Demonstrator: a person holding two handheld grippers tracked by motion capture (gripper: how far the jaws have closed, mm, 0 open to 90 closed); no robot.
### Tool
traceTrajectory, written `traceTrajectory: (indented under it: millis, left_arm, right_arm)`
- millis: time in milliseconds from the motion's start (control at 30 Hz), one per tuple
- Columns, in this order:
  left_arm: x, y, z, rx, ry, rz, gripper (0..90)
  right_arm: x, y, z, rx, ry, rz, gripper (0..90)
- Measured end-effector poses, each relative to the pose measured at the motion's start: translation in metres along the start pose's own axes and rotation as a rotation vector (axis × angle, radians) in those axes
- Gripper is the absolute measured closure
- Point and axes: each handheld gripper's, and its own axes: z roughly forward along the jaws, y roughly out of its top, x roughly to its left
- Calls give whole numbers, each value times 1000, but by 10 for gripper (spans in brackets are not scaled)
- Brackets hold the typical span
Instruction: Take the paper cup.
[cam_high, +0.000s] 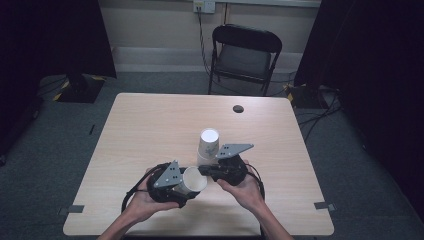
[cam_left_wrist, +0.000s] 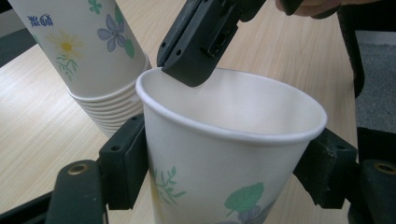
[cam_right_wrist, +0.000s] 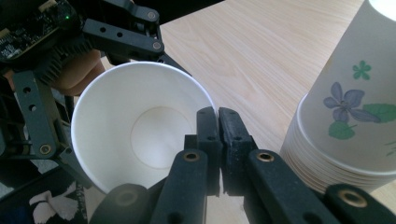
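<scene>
A single paper cup (cam_left_wrist: 224, 154), white inside with leaves and flowers printed on its wall, sits tilted between the two hand-held grippers above the near middle of the worktop (cam_high: 150, 125). The left hand-held gripper (cam_high: 172, 186) clamps it by the wall, one black jaw pressed on each side. The right hand-held gripper (cam_right_wrist: 218, 122) has its jaws pinched together on the cup's rim, with the rim's edge caught between them. Just beside, toward the far side, stands an upright stack of cups (cam_high: 208, 146) with the same flower print, its nested rims showing at the bottom. A person's hands hold both grippers from the near edge. Beyond the worktop stands a black folding chair (cam_high: 245, 55) against the wall.
</scene>
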Motion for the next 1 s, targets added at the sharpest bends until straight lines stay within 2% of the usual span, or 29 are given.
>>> traceTrajectory:
  millis: [100, 200, 267, 333, 367, 400, 500, 533, 567, 600, 633, 733, 767, 800, 933, 967, 1000]
  left_arm:
    - [3, -1, -1, -14, -18, -32, 281]
    - [4, -2, -1, -20, -20, -46, 281]
    - [5, -3, -2, -29, -26, -60, 281]
    - [6, -4, -3, -32, -28, -73, 281]
    - [7, -4, -3, -39, -34, -92, 282]
    - [7, -4, -3, -39, -34, -92, 283]
    - [12, -7, -6, -52, -40, -133, 285]
    - [12, -7, -6, -52, -40, -133, 285]
    - [13, -8, -7, -58, -36, -143, 285]
    - [15, -9, -10, -55, -13, -147, 285]
    - [16, -10, -12, -58, -13, -155, 285]
    - [20, -12, -15, -65, 6, -171, 285]
    - [22, -12, -17, -75, 11, -179, 285]
    - [26, -13, -21, -94, 28, -203, 285]
    - [31, -14, -27, -129, 67, -218, 284]
    - [34, -15, -32, -149, 100, -227, 285]
    - [35, -15, -33, -150, 104, -228, 285]
  right_arm:
    - [0, 0, -1, -21, 1, 0, 855]
    - [0, 0, -2, -31, -5, 0, 825]
    - [0, 0, -3, -51, -22, 1, 779]
    - [0, -1, -4, -58, -23, 2, 774]
    - [0, -1, -5, -69, -31, 7, 757]
    - [0, -1, -5, -69, -31, 7, 757]
    - [1, -3, -6, -79, -44, 15, 726]
    - [1, -4, -7, -83, -48, 23, 719]
    - [1, -4, -7, -83, -48, 23, 719]
    - [1, -5, -9, -90, -75, 25, 689]
    - [1, -6, -9, -95, -83, 29, 687]
    - [1, -7, -11, -111, -78, 44, 672]
    - [2, -7, -13, -106, -88, 36, 663]
    - [2, -8, -14, -109, -90, 38, 661]
    - [3, -10, -19, -111, -101, 34, 646]
    - [3, -12, -21, -108, -103, 34, 637]
    - [2, -13, -23, -108, -101, 34, 629]
